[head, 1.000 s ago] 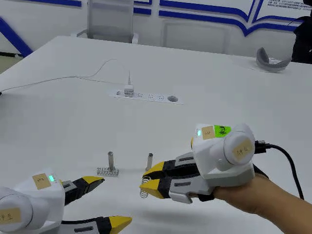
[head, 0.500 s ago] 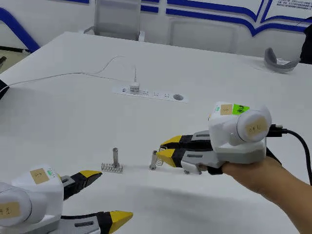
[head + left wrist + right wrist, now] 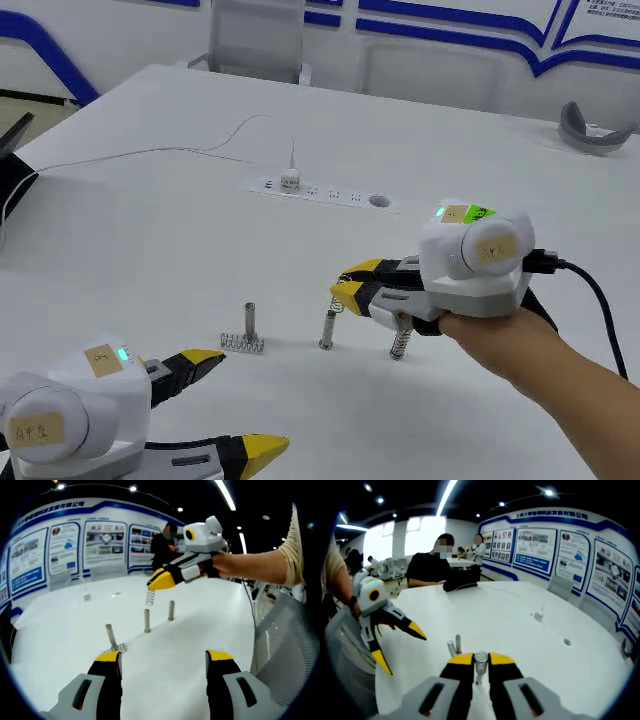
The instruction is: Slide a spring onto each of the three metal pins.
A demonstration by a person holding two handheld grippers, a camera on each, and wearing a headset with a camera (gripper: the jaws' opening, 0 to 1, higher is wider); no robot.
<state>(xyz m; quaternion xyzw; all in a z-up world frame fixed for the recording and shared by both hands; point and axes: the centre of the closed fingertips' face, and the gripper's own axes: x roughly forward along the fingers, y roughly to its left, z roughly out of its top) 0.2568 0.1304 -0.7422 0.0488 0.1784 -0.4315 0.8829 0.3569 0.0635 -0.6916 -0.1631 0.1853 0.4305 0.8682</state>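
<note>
Evidently the right gripper [image 3: 343, 285] pinches a spring [image 3: 149, 597] upright just above the middle pin [image 3: 328, 328] so it can drop on, while the left gripper [image 3: 238, 405] hangs open near a second spring [image 3: 242, 343] lying beside the left pin [image 3: 250, 318].

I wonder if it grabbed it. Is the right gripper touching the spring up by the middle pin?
Touching. In the right gripper view, the right gripper has its yellow jaw tips pressed against both sides of the spring, which stands upright between them.

White table [image 3: 150, 230] carries 3 upright pins [image 3: 250, 318], 1 loose spring [image 3: 242, 344], a power strip [image 3: 320, 193] and cable [image 3: 150, 153].
</note>
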